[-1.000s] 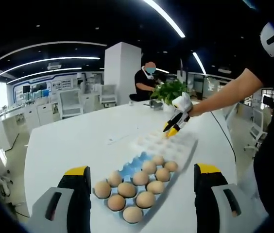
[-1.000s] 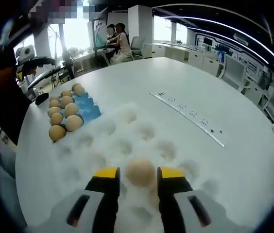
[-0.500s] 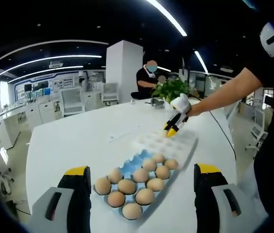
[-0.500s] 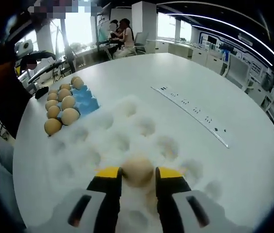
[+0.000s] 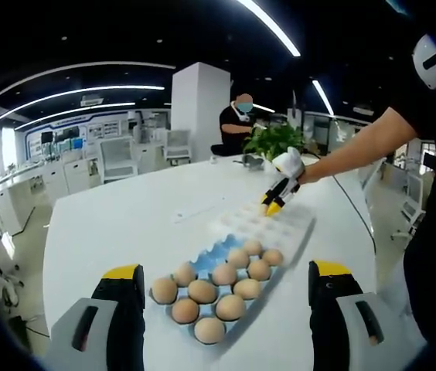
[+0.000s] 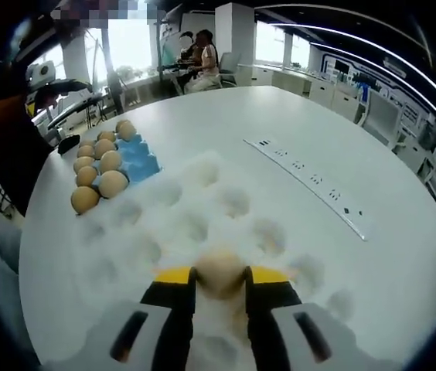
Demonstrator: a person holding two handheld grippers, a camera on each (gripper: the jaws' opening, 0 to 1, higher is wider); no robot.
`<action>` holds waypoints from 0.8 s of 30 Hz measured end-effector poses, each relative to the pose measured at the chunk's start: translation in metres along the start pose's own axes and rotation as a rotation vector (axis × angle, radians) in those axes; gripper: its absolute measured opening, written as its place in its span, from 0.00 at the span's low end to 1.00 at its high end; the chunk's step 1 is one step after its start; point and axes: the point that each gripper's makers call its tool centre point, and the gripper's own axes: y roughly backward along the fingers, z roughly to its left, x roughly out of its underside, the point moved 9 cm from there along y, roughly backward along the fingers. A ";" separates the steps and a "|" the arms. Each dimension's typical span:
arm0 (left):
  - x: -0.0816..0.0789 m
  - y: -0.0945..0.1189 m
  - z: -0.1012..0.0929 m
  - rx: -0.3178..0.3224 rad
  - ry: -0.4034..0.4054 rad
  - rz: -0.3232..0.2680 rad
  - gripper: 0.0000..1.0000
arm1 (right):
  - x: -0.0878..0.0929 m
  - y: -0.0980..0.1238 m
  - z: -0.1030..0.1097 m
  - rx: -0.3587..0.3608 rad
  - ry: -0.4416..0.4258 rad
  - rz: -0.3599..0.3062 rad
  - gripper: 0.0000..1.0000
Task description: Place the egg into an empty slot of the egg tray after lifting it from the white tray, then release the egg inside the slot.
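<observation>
The right gripper (image 6: 218, 280) pinched the egg (image 6: 219, 270) between its fingers, over the white tray (image 6: 202, 209); the egg tray (image 6: 137, 162) lay ahead-left. Left gripper (image 5: 226, 286) fingers were spread, idle.

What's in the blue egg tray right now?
The blue egg tray holds nine brown eggs; bare blue cups show at its far end. The cups under the eggs are covered.

egg (image 6: 219, 270): matt shell | white tray (image 6: 173, 219): matt, dimpled | table (image 6: 295, 139): smooth, slightly glossy
</observation>
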 end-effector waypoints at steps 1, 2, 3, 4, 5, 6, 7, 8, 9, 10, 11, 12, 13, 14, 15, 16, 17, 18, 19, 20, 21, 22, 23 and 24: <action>0.000 0.000 0.000 0.000 0.000 0.000 0.90 | 0.000 0.000 0.000 0.001 -0.002 -0.001 0.26; 0.000 0.000 0.000 0.000 -0.001 0.002 0.90 | 0.000 0.000 0.000 0.003 -0.001 -0.001 0.26; 0.000 0.000 -0.001 0.000 -0.002 0.000 0.90 | -0.001 0.001 0.000 0.005 0.004 -0.002 0.26; 0.000 0.000 -0.001 0.001 -0.002 0.000 0.90 | -0.001 0.001 0.000 0.006 0.004 -0.003 0.26; -0.001 0.000 -0.001 0.001 -0.003 -0.001 0.90 | -0.001 0.002 0.000 0.006 -0.002 -0.006 0.26; -0.002 -0.001 -0.001 0.001 -0.004 -0.002 0.90 | -0.001 0.002 0.000 0.007 -0.002 -0.006 0.26; -0.002 -0.001 -0.001 0.002 -0.005 -0.003 0.90 | -0.001 0.003 0.000 0.009 -0.001 -0.008 0.26; -0.003 -0.001 -0.002 0.004 -0.006 -0.003 0.90 | -0.001 0.003 0.000 0.010 -0.002 -0.011 0.26; -0.003 -0.002 -0.002 0.003 -0.007 -0.004 0.90 | -0.002 0.004 0.000 0.011 -0.007 -0.016 0.26; -0.003 -0.002 -0.002 0.003 -0.007 -0.004 0.90 | -0.002 0.005 0.000 0.012 -0.009 -0.019 0.26; -0.003 -0.002 -0.002 0.004 -0.007 -0.004 0.90 | -0.003 0.007 -0.001 0.013 -0.017 -0.029 0.26; -0.003 -0.002 -0.002 0.004 -0.007 -0.004 0.90 | -0.003 0.008 -0.001 0.014 -0.022 -0.035 0.26; -0.003 -0.002 -0.003 0.005 -0.008 -0.003 0.90 | -0.004 0.009 -0.001 0.016 -0.020 -0.038 0.26; -0.003 -0.003 -0.003 0.007 -0.009 -0.002 0.90 | -0.004 0.010 -0.001 0.016 -0.018 -0.040 0.26; -0.003 -0.003 -0.003 0.009 -0.009 -0.003 0.90 | -0.005 0.011 -0.001 0.016 -0.018 -0.040 0.26; -0.003 -0.003 -0.003 0.010 -0.009 -0.003 0.90 | -0.005 0.012 -0.001 0.016 -0.018 -0.042 0.26; -0.004 -0.004 -0.003 0.011 -0.010 -0.004 0.90 | -0.005 0.014 -0.001 0.017 -0.019 -0.048 0.26; -0.004 -0.005 -0.004 0.012 -0.011 -0.006 0.90 | -0.006 0.016 0.000 0.017 -0.019 -0.055 0.26; -0.005 -0.005 -0.004 0.013 -0.011 -0.008 0.90 | -0.007 0.017 0.000 0.016 -0.020 -0.058 0.26; -0.005 -0.006 -0.004 0.015 -0.012 -0.008 0.90 | -0.008 0.019 0.001 0.016 -0.018 -0.061 0.26; -0.005 -0.006 -0.004 0.016 -0.013 -0.009 0.90 | -0.008 0.020 0.001 0.015 -0.017 -0.062 0.26; -0.005 -0.007 -0.004 0.017 -0.013 -0.009 0.90 | -0.009 0.021 0.002 0.013 -0.015 -0.063 0.26; -0.005 -0.007 -0.005 0.019 -0.011 -0.009 0.90 | -0.009 0.022 0.003 0.013 -0.013 -0.064 0.26; -0.005 -0.007 -0.005 0.020 -0.012 -0.009 0.90 | -0.010 0.023 0.004 0.013 -0.012 -0.066 0.26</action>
